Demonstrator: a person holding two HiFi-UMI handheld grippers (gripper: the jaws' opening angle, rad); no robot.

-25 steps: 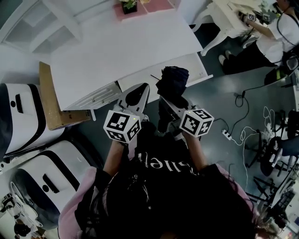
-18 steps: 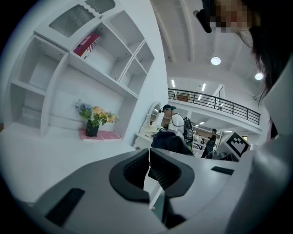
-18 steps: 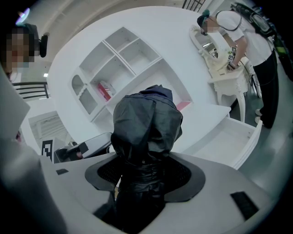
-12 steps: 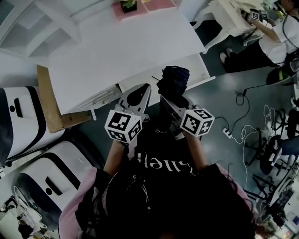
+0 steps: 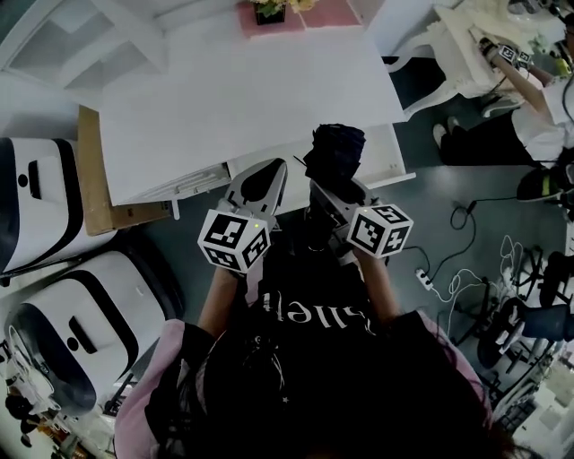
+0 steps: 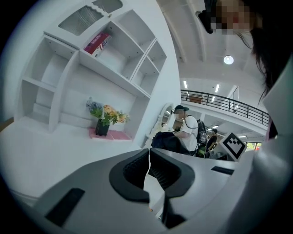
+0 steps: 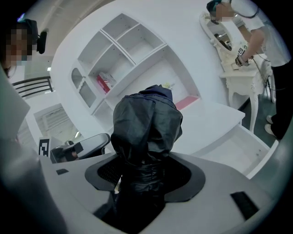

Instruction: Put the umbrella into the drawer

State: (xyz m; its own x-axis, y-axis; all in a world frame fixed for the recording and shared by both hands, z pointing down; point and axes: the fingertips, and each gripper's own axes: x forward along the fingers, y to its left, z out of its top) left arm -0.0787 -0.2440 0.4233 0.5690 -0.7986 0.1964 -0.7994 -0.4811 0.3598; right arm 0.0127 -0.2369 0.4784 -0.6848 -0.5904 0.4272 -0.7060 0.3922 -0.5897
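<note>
My right gripper is clamped on a folded dark umbrella. Its jaws are closed only as far as the bunched fabric lets them, one pad on each side of the narrow strapped part. The fuller end of the umbrella sticks out past the jaws.

My left gripper sits just beside the right one. Its jaws are pressed together with nothing between them.

In the head view the umbrella's free end lies over the open drawer, which is pulled out from the front edge of the white desk. I cannot tell whether the umbrella touches the drawer. The bare part of the drawer looks white inside.

At the desk's far edge a small pot of flowers stands on a pink mat. Behind it is a white shelf unit with a red box in one upper compartment.

A cardboard panel leans at the desk's left end. On the floor to my right lies a power strip. Well apart, a person is at another white table.
</note>
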